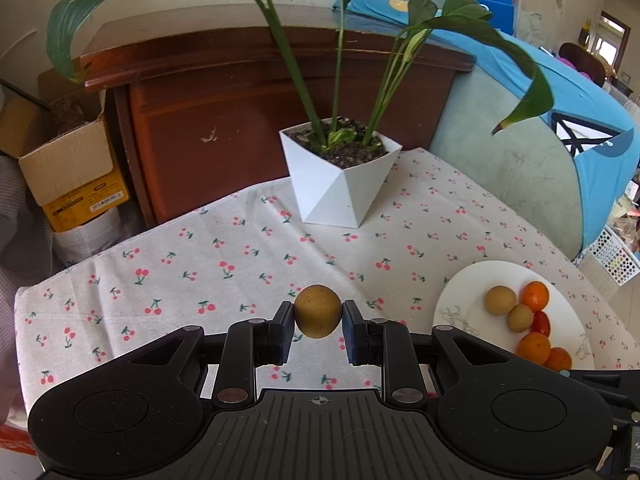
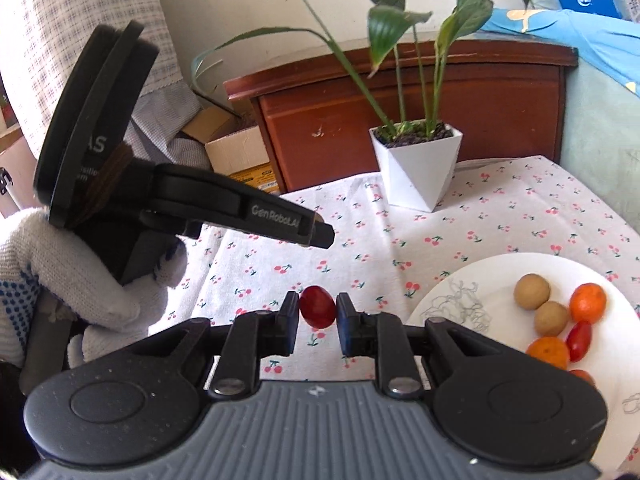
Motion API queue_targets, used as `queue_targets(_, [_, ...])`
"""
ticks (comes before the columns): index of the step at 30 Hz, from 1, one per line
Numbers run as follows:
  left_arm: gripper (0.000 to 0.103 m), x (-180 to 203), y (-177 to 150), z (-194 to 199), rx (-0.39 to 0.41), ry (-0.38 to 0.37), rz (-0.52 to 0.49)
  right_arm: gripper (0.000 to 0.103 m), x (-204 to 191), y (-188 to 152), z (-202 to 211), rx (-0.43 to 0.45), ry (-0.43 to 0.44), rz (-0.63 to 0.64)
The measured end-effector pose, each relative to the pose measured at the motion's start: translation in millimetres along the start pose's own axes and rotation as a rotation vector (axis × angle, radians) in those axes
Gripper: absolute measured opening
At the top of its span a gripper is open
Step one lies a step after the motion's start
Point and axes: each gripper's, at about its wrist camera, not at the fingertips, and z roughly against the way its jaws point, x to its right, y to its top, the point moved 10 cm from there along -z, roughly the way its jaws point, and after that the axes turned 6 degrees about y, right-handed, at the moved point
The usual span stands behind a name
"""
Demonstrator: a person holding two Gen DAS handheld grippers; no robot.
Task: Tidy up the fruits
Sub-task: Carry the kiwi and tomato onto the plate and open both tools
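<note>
Two fruits are up off the cherry-print cloth (image 1: 224,248) at once, each pinched so it can be carried to the white plate (image 1: 460,292). The left gripper (image 1: 318,318) is clamped on a tan round fruit (image 1: 318,311), out to the plate's left. The right gripper (image 2: 318,314) squeezes a small red fruit (image 2: 317,306), also left of the plate, where oranges and more tan fruits already sit grouped.

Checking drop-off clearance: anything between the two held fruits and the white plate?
Nothing visible. The left tongs are shut on a tan round fruit and the right tongs on a red fruit. Only bare cherry-print cloth lies toward the plate. The plant pot stands farther back, off that path.
</note>
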Motion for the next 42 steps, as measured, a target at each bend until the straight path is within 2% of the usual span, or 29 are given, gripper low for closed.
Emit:
queue_targets(6, [0.023, 35.4, 6.3, 7.4, 0.024, -0.071, -0.008, 0.019, 42.0, 7.0, 31.5, 0.048, -0.091, -0.05])
queue_targets(13, [0.023, 78.0, -1.6, 0.8, 0.008, -0.134, -0.042, 0.019, 81.2, -2.7, 52.2, 0.052, -0.181, -0.109])
queue_targets(20, [0.023, 101.1, -13.2, -10.7, -0.02, -0.148, -0.062, 0.02, 88.0, -10.5, 52.6, 0.026, -0.185, -0.131])
queue_targets(30, [0.026, 105.7, -15.1, -9.1, -0.031, -0.145, -0.06, 0.024, 92.6, -8.2, 56.0, 0.027, -0.214, -0.175])
queue_targets(32, [0.035, 107.0, -13.9, -6.4, -0.03, -0.143, -0.058, 0.025, 94.5, -7.1, 57.8, 0.027, -0.222, -0.183])
queue_targets(34, [0.058, 107.3, -13.4, -3.2, -0.027, -0.122, -0.06, 0.032, 96.6, -6.6, 60.2, 0.026, -0.231, -0.19])
queue_targets(36, [0.06, 108.0, -12.9, 0.6, -0.015, -0.11, -0.065, 0.041, 98.3, -6.2, 63.9, 0.024, -0.245, -0.198])
queue_targets(38, [0.064, 108.0, -12.4, 3.3, -0.016, -0.099, -0.062, 0.044, 100.1, -6.0, 68.0, 0.017, -0.259, -0.208])
queue_targets(40, [0.074, 105.5, -12.9, 6.3, -0.021, -0.073, -0.045, 0.051, 102.6, -6.7, 72.0, 0.007, -0.282, -0.219])
queue_targets(42, [0.076, 103.0, -14.1, 9.7, -0.018, -0.061, -0.024, 0.062, 105.8, -8.0, 75.7, -0.002, -0.306, -0.232])
